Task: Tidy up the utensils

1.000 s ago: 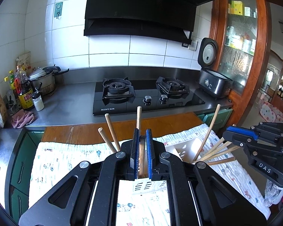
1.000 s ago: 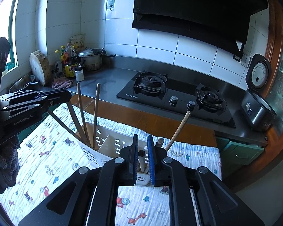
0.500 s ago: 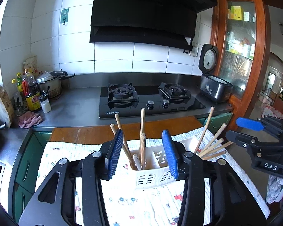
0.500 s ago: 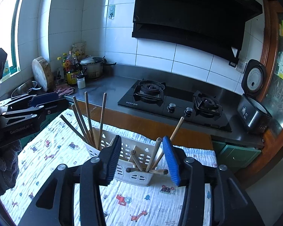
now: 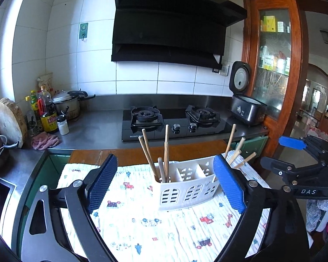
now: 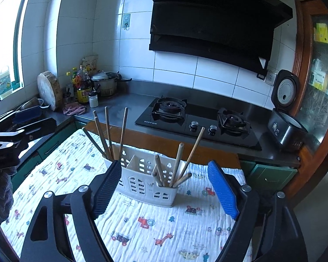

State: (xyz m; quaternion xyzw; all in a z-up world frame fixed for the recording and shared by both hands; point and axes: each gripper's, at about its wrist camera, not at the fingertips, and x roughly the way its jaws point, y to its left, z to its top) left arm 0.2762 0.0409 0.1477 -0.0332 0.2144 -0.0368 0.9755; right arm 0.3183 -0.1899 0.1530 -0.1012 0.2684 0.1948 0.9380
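Left wrist view: the left gripper (image 5: 164, 181) has just been opening and is released, nothing between its pads; the caddy (image 5: 185, 187) with chopsticks (image 5: 155, 155) stands just ahead. The right gripper (image 6: 164, 187), likewise just opened, is empty. Best to back straight out, clear of the sticks.

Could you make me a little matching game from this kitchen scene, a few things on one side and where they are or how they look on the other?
Things:
1. white caddy
2. rice cooker
3. pink rag
4. left gripper

Descriptions:
A. lid up, at the counter's right end
B. jaws wide apart, nothing between the pads
C. on the printed cloth, wooden sticks standing in its end compartments
D. crumpled on the steel counter by the bottles

Pairs: 1-C, 2-A, 3-D, 4-B
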